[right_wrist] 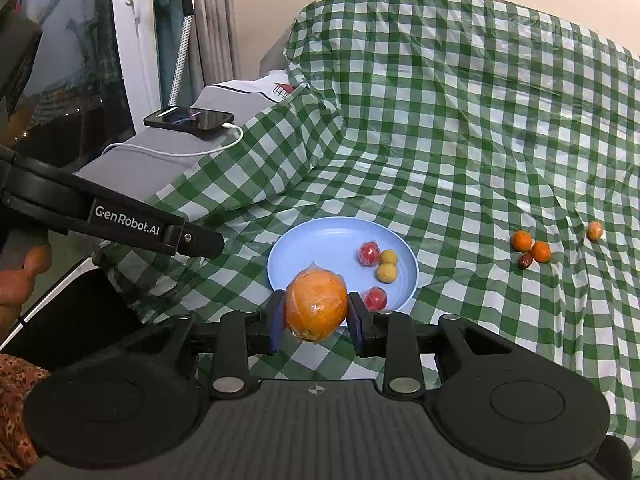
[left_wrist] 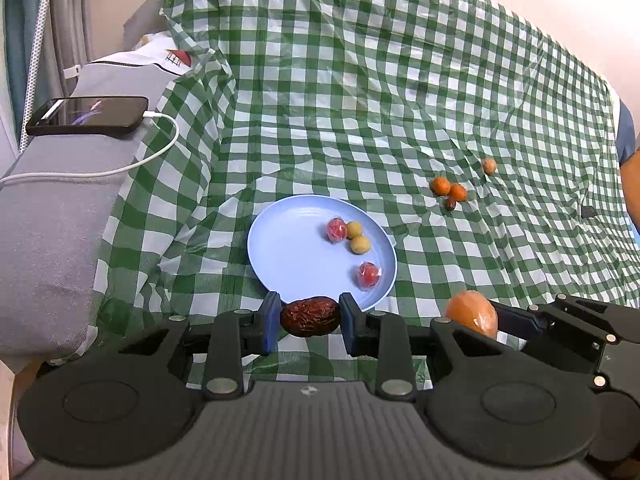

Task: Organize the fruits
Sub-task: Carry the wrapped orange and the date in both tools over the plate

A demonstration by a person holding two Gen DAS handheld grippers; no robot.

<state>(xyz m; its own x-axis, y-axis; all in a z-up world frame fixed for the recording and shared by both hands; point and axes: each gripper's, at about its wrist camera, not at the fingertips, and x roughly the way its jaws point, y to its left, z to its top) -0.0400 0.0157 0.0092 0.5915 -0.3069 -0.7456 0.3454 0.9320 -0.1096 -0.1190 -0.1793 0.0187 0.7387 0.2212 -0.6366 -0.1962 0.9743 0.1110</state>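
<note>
Left gripper [left_wrist: 310, 317] clamps wrinkled dark-red date [left_wrist: 310, 317]; right gripper [right_wrist: 316, 312] clamps film-wrapped round orange [right_wrist: 316, 310]; smooth blue plate [left_wrist: 288, 256] on crinkled gingham cloth [left_wrist: 360, 100].

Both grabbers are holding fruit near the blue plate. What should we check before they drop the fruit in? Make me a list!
1. Left gripper pinches the red date firmly: ok.
2. Right gripper pinches the wrapped orange firmly: ok.
3. Blue plate has bare room on its left half: ok.
4. Fruit already on the plate, two wrapped red ones and two yellow ones, sits away from the bare part: ok.
5. Either fruit is right above the plate: cannot tell.
6. Fruit left on the checked cloth, the small oranges: not ok, not yet gathered.
</note>
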